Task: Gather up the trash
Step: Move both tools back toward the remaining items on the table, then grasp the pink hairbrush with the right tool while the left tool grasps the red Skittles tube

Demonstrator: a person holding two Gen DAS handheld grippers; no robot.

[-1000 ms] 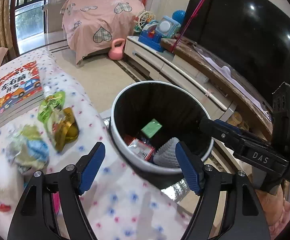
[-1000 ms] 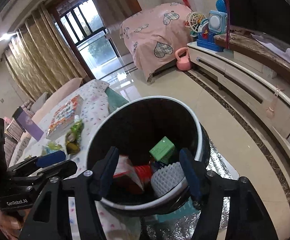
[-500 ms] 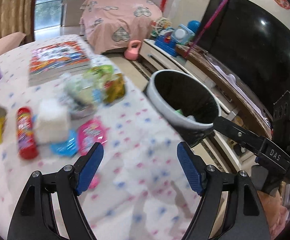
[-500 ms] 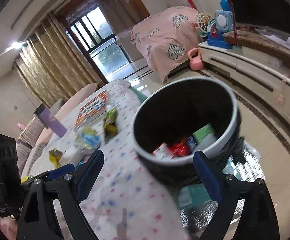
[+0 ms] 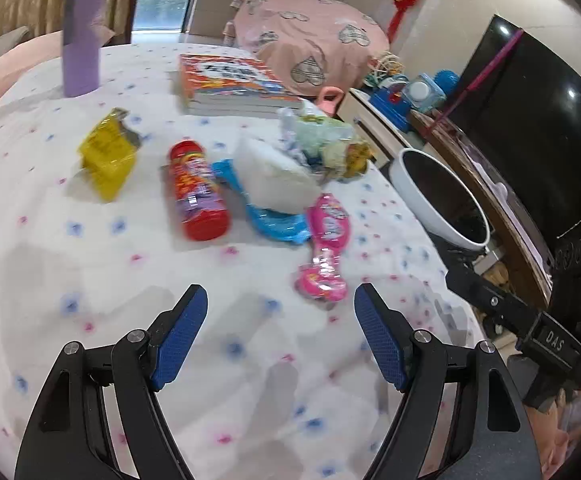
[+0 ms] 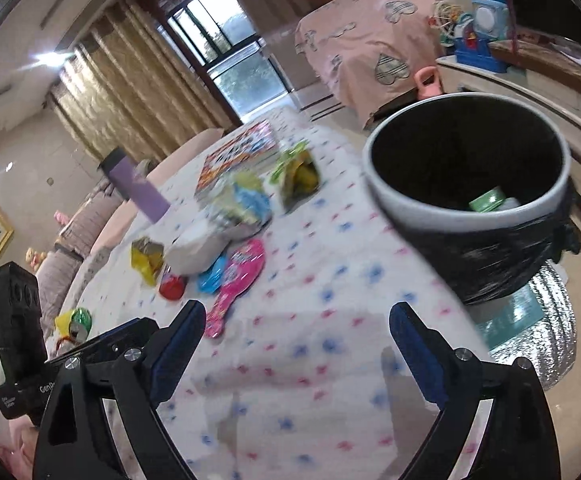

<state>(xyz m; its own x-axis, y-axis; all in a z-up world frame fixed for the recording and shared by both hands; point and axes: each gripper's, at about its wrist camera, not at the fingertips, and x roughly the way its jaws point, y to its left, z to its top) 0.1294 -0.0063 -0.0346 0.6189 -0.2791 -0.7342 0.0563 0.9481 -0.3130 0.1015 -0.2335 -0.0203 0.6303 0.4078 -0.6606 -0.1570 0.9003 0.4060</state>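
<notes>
— Both empty? The left hand-held gripper hangs spread over the spotted bench; the right hand-held gripper has just been opening, nothing between its jaws.

— Yes. Nearest lies the pink wrapper: light, crinkly, probably slippery. I'd pinch its middle. Beyond it, the red tube looks stiff; the bin stands beside the bench.
</notes>
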